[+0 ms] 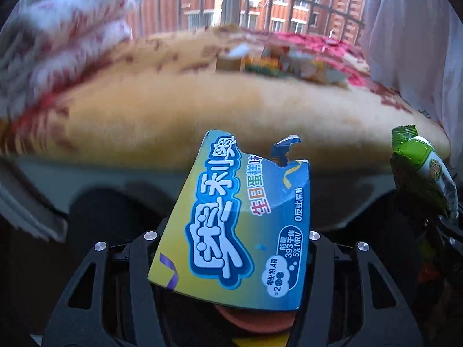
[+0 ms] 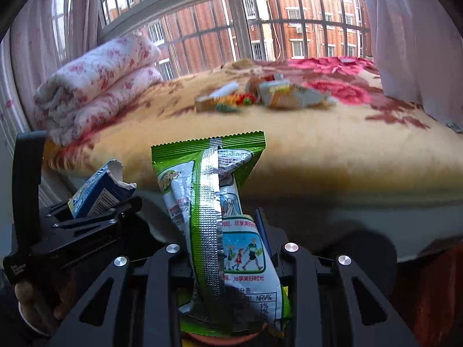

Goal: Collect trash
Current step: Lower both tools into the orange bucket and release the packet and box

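A torn blue and yellow biscuit box point(image 1: 220, 202) stands upright between the pads of my left gripper point(image 1: 231, 235), which is shut on it. The right wrist view shows the same box point(image 2: 98, 188) in the left gripper point(image 2: 95, 211), at the left. My right gripper point(image 2: 231, 245) is shut on a green and white snack wrapper point(image 2: 208, 190), whose top edge also shows point(image 1: 422, 162) at the right of the left wrist view. Both grippers hang close together in front of the bed's near edge. More wrappers and small boxes lie in a pile point(image 2: 260, 95) on the bed beyond.
The bed carries a yellow blanket with red flowers point(image 2: 318, 144). A folded floral quilt point(image 2: 95, 86) sits at its back left by the barred window. A pale curtain point(image 2: 405, 43) hangs at the right. An orange-red rounded thing point(image 1: 254, 318) shows below the jaws. A hand point(image 2: 31, 300) grips the left handle.
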Motion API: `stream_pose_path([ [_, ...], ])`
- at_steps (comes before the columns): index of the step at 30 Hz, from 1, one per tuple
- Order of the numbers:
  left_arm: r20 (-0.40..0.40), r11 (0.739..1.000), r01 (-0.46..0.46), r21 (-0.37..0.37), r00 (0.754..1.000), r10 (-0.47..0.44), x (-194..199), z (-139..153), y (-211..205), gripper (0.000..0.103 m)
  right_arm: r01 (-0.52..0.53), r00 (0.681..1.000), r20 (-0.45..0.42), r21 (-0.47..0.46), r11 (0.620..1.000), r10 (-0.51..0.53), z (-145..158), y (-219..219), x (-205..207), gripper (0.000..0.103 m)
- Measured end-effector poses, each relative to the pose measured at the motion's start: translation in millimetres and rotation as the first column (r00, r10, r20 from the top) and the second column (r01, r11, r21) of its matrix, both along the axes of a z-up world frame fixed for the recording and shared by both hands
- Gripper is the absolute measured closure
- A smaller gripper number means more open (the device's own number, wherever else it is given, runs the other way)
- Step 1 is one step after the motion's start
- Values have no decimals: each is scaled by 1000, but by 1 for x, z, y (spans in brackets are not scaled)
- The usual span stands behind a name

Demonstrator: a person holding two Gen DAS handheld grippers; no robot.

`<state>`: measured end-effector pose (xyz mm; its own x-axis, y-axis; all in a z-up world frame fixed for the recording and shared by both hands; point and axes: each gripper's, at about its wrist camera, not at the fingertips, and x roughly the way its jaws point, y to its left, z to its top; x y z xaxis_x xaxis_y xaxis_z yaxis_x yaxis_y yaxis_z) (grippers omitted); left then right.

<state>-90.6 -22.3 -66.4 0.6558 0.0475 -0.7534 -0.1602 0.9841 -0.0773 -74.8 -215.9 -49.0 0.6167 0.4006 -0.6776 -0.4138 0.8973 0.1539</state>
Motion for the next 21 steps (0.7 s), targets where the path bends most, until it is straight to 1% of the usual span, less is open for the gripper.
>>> stream_pose_path([
  [1,-26,1000,7,-26,1000,-7,-1,-8,0,51,-1,1000,-18,-2,1000,1,-7,1,-3,71],
  [2,-51,999,11,-33,999,-12,0,-15,-1,51,1,1000,-27,-5,1000,-1,-10,3,-4,71],
  [5,-106,999,30,-21,994,-33,0,-35,-8,51,2,999,-52,-38,999,-4,-23,9,-7,71],
  [7,-128,999,49,-18,990,-51,-1,-43,-12,51,-4,998,-69,-51,999,0,-28,11,-7,71],
  [12,-130,998,57,-1,990,-56,-3,-47,-17,51,2,996,-90,-73,997,-9,-38,9,-3,71],
  [21,-148,999,45,-18,988,-47,1,-52,-13,50,-6,991,-130,-88,996,-5,-49,9,3,71],
])
